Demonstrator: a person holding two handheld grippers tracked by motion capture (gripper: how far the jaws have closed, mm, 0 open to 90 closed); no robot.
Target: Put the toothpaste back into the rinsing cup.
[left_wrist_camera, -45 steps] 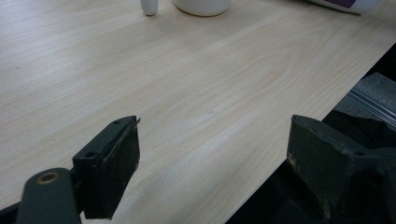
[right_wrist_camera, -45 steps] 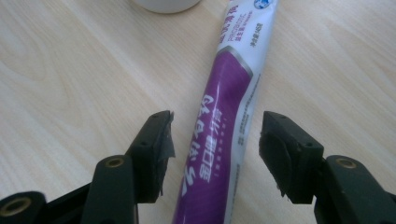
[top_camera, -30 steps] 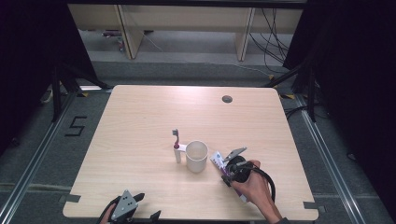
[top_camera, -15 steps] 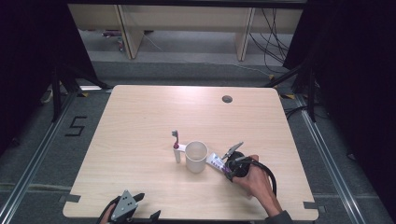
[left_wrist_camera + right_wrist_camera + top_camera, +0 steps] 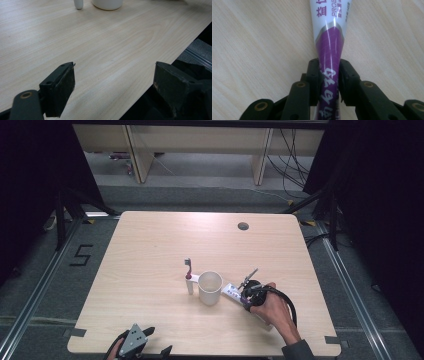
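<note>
A white cup [image 5: 210, 287] stands near the middle of the table, and its base shows in the left gripper view [image 5: 107, 4]. A toothbrush [image 5: 189, 276] stands upright just left of the cup, its white handle end [image 5: 78, 4] visible. My right gripper [image 5: 241, 292] sits just right of the cup, shut on a purple and white toothpaste tube [image 5: 329, 42] that lies on the wood; the tube's end [image 5: 231, 290] points toward the cup. My left gripper [image 5: 136, 340] hovers at the table's front edge, its jaws wide apart and empty [image 5: 113, 87].
The light wooden table [image 5: 150, 245] has a round cable hole [image 5: 243, 226] at the back right. Shelving legs and cables lie on the floor beyond the table. The table's front edge [image 5: 160, 65] runs right under my left gripper.
My right gripper has moved left and forward, closer to the cup, with the toothpaste tube. The left gripper has stayed at the front edge.
</note>
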